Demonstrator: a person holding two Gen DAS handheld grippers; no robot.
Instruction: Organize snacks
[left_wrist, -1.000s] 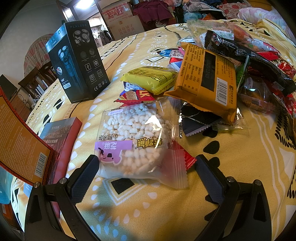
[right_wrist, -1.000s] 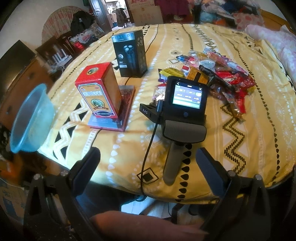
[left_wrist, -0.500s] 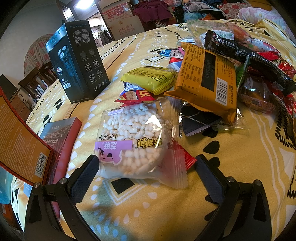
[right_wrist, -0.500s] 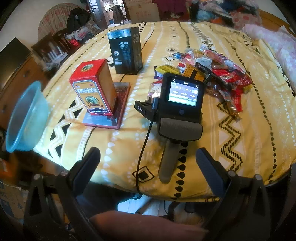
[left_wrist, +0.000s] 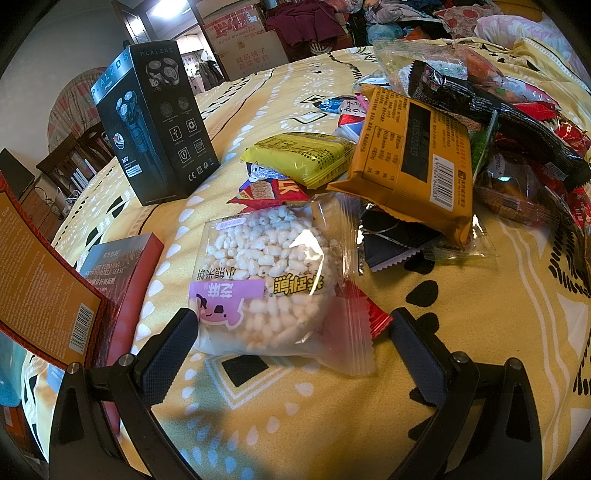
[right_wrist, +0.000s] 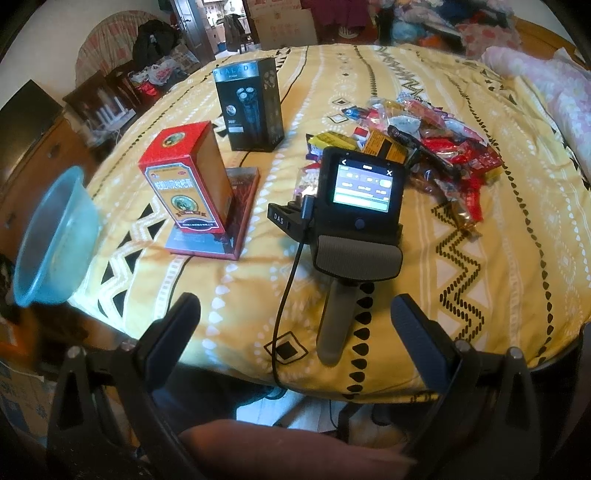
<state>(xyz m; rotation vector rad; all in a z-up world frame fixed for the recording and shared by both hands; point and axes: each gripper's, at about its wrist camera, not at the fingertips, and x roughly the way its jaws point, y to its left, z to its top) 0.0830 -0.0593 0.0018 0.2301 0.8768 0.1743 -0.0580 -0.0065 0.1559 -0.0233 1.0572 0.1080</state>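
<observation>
Snacks (left_wrist: 413, 155), black box (left_wrist: 155, 122) reads PLALZDS

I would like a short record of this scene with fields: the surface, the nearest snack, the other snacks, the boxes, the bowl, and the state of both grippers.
surface: yellow patterned cloth
nearest snack: puffed rice cake packet, lying flat between the open jaws of the left gripper, not yet clamped
other snacks: snack pile, beyond the packet
boxes: black shaver box upright; red box standing on a flat red box
bowl: blue bowl, at the table's edge
right gripper: open, empty, held back from the table
</observation>
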